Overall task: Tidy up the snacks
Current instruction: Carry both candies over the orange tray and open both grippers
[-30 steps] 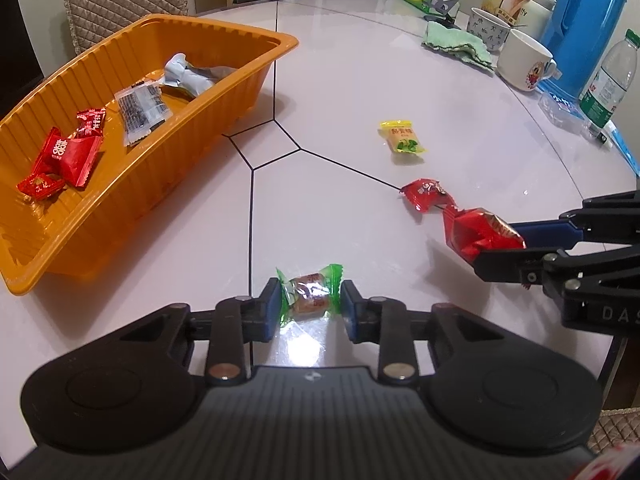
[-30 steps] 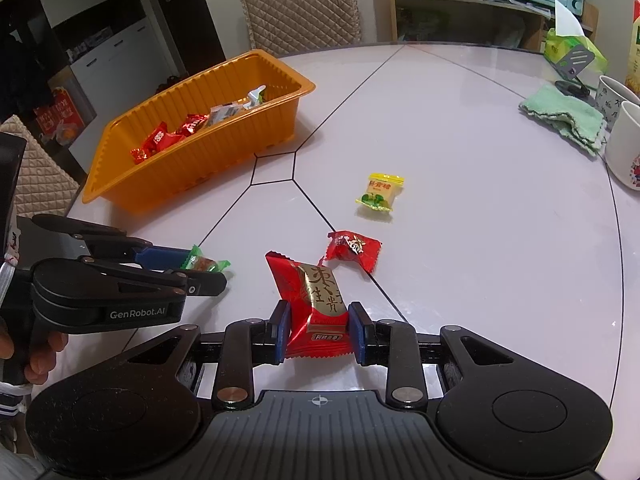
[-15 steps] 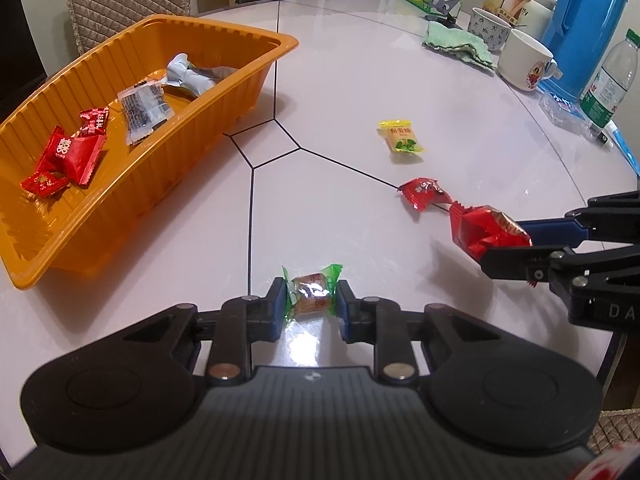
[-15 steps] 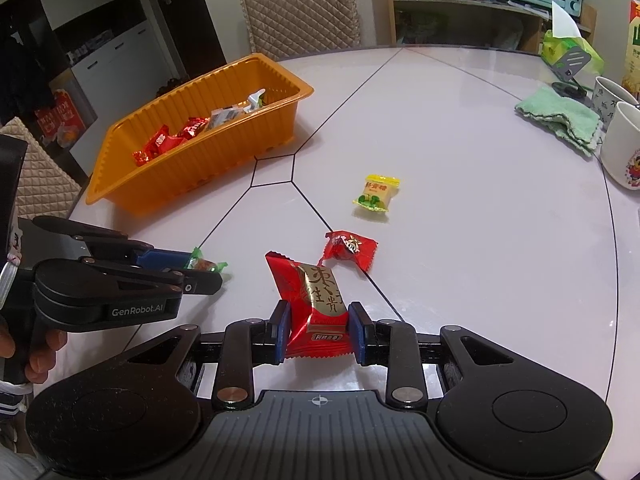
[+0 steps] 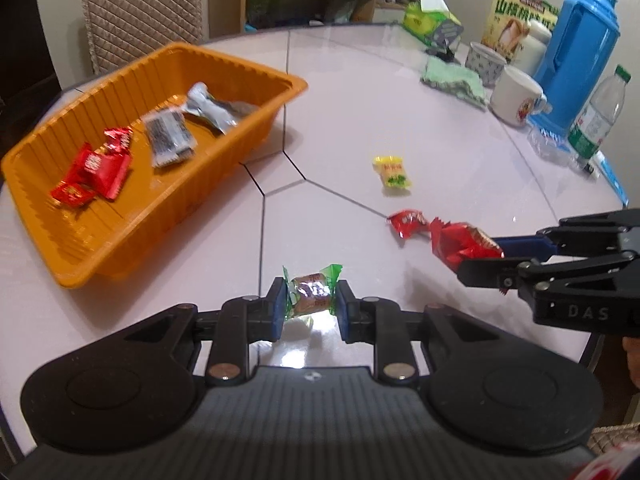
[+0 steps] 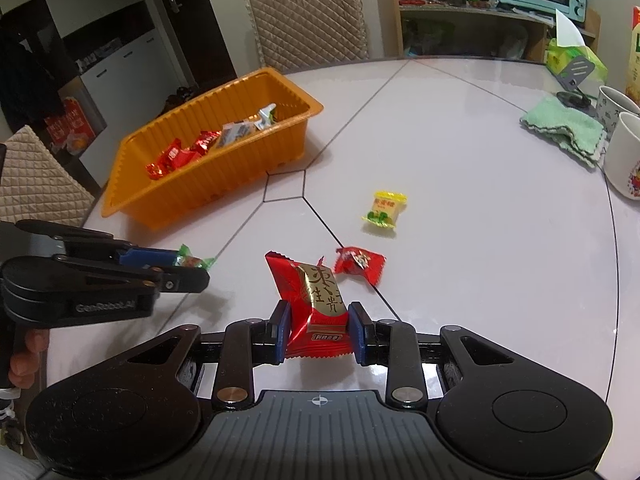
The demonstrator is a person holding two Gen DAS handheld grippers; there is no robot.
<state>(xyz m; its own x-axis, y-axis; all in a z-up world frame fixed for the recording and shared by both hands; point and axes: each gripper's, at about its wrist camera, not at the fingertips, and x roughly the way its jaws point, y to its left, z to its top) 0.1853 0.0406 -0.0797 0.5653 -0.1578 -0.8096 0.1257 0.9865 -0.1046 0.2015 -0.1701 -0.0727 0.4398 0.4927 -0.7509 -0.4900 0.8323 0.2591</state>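
Left wrist: left claw [image 5: 312, 304] clenched on green candy [image 5: 313, 289], pinned between its fingertips.

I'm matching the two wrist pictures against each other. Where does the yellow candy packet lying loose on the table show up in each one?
Left wrist view: yellow candy packet, right of centre, on the table beyond the small red candy.
Right wrist view: yellow candy packet, just right of centre, above the small red candy.
Shared landmark: the orange tray, far left of the packet in both.
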